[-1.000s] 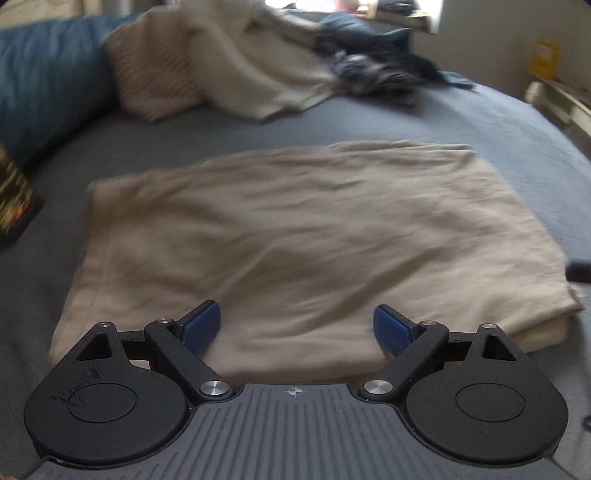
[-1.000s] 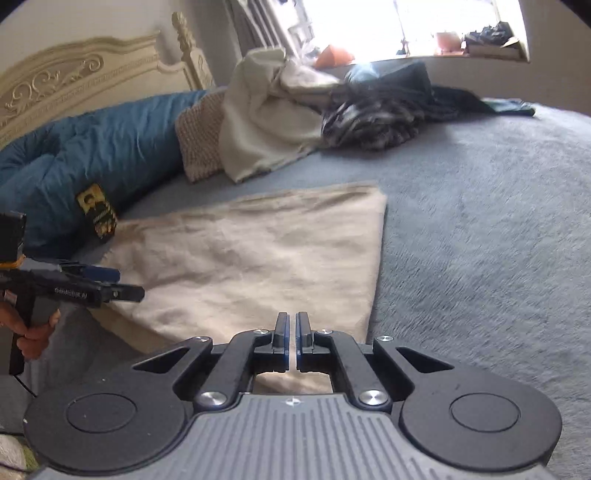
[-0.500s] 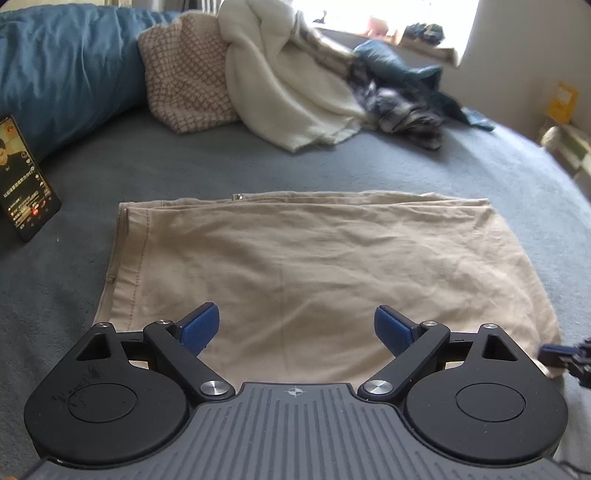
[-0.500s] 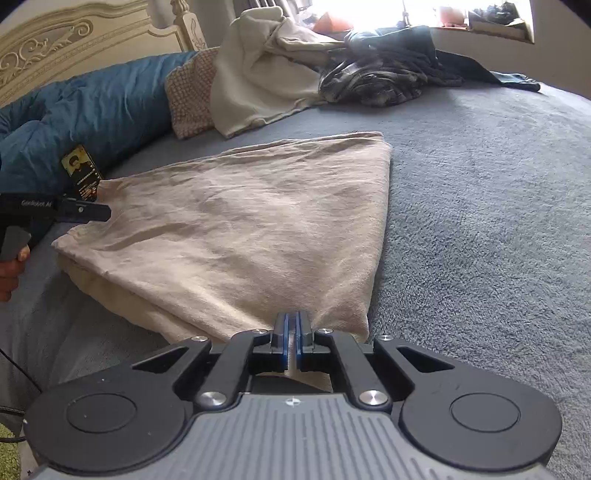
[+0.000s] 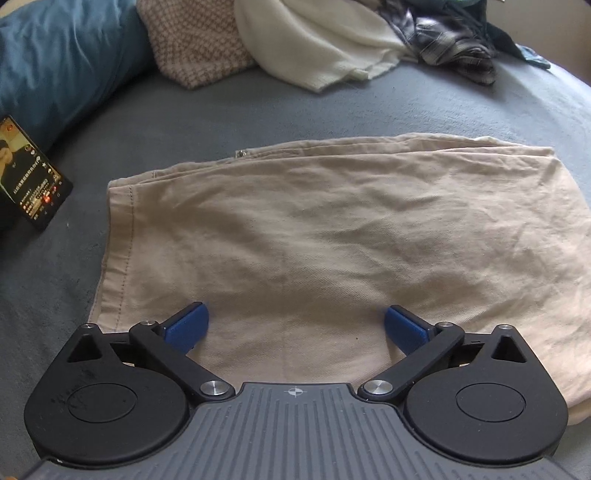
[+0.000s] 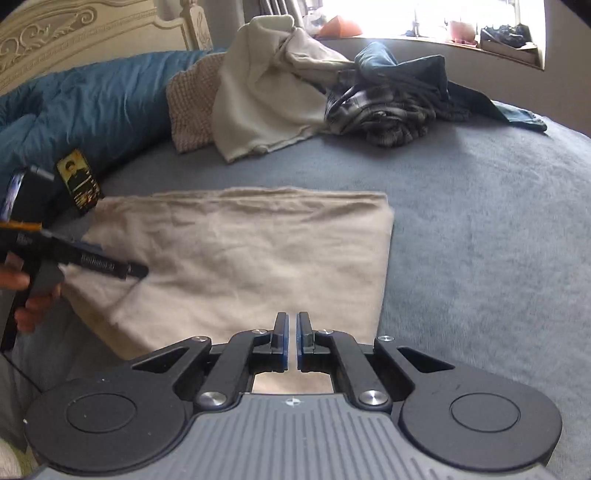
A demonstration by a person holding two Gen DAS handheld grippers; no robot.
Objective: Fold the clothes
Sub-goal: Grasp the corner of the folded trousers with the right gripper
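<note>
Folded beige trousers [image 5: 314, 240] lie flat on the grey bed cover [image 5: 221, 110], waistband seam to the left and a metal button at the far edge. My left gripper [image 5: 295, 325] is low over their near edge, open, blue pads wide apart with nothing between them. The right wrist view shows the same trousers [image 6: 240, 251] and the left gripper [image 6: 110, 267] in a hand at their left side. My right gripper [image 6: 291, 339] is above the near right corner, shut apart from a thin slit, holding nothing.
A lit phone [image 5: 29, 177] leans against the blue duvet [image 5: 55, 66] at the left. A heap of unfolded clothes [image 6: 277, 96], cream, checked and dark plaid, lies at the far side. A carved headboard [image 6: 74, 29] stands behind. Bare bed cover [image 6: 480, 221] stretches right.
My left gripper has come closer and lower over the trousers, still open. My right gripper has risen off the trousers' near corner, and a thin slit shows between its pads.
</note>
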